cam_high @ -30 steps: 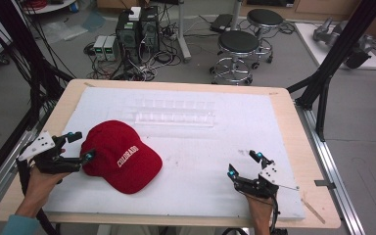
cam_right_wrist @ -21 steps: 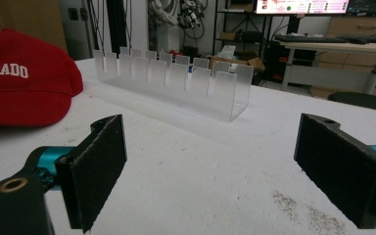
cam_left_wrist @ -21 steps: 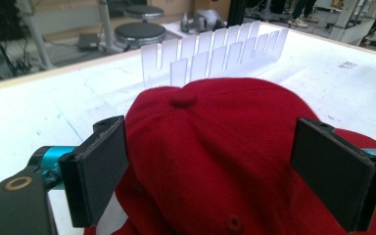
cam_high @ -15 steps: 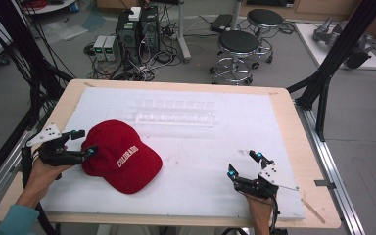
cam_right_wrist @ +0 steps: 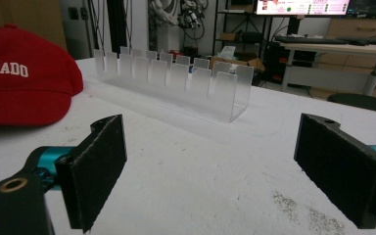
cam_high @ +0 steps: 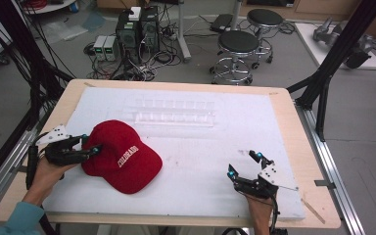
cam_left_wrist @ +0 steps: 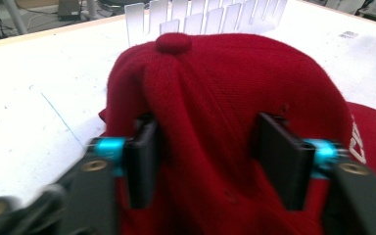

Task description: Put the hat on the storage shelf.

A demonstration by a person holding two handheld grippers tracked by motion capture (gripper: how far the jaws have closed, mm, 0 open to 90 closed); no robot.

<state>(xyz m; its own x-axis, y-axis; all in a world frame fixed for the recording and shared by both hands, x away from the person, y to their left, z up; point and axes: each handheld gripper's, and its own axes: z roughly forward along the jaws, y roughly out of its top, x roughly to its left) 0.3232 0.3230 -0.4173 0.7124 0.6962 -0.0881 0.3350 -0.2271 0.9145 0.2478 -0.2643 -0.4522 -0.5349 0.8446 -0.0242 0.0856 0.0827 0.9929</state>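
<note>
Your left gripper [cam_high: 92, 149] has slid further onto the red Colorado cap [cam_high: 122, 156] since half a second ago; its jaws now straddle the back of the crown, pressing the fabric on both sides. The left gripper view shows the cap's top button [cam_left_wrist: 173, 42] between the pads [cam_left_wrist: 142, 161], which the high view cannot resolve. Your right gripper [cam_high: 245, 164] holds its spot at five o'clock, jaws spread wide over bare white mat [cam_high: 274, 122]. The clear slotted rack [cam_high: 171, 111] sits at twelve o'clock, well apart from both, with open mat between.
</note>
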